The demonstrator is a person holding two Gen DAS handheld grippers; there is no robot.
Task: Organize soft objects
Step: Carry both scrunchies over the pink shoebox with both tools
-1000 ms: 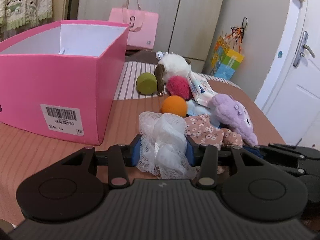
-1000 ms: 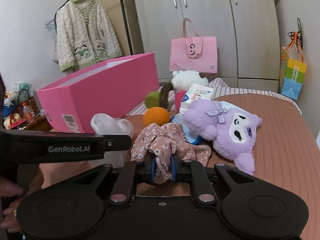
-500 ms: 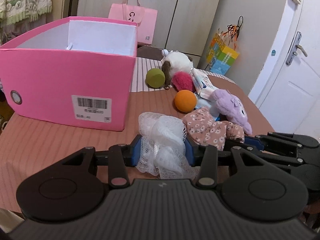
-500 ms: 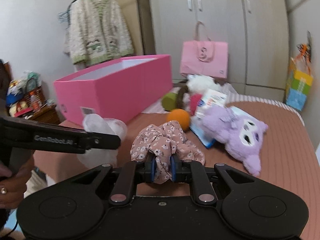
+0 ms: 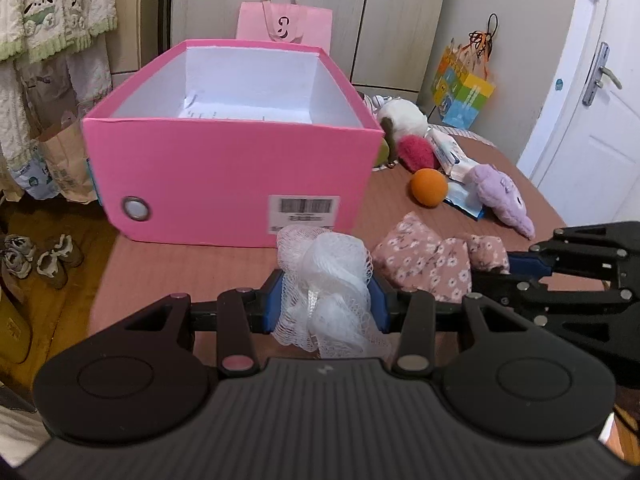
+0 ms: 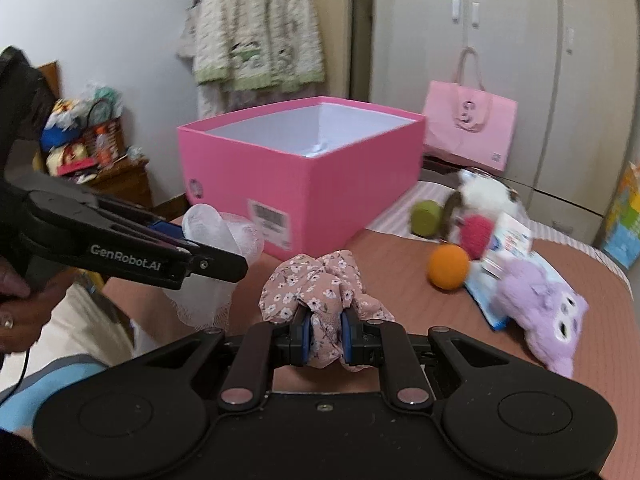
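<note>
My left gripper (image 5: 327,304) is shut on a white mesh bath puff (image 5: 328,276), held above the brown table in front of the open pink box (image 5: 224,172). My right gripper (image 6: 325,336) is shut on a pink floral cloth (image 6: 320,280); the same cloth (image 5: 424,258) hangs just right of the puff in the left wrist view. The box (image 6: 320,168) has a white inside with a slip of paper at the bottom. On the table to the right lie an orange ball (image 6: 448,266), a purple plush (image 6: 540,304), a red pom-pom (image 6: 476,232), a green ball (image 6: 426,218) and a white plush (image 6: 484,192).
A blue-and-white packet (image 6: 504,244) lies among the toys. A pink paper bag (image 6: 468,128) stands behind the box by the wardrobe. Shoes (image 5: 40,256) sit on the floor left of the table edge (image 5: 104,280). A person's hand (image 6: 16,312) holds the left gripper.
Both grippers have risen and swung left with their loads, so the pink box now stands straight ahead of the left one. The toys have shifted to the right in both views.
</note>
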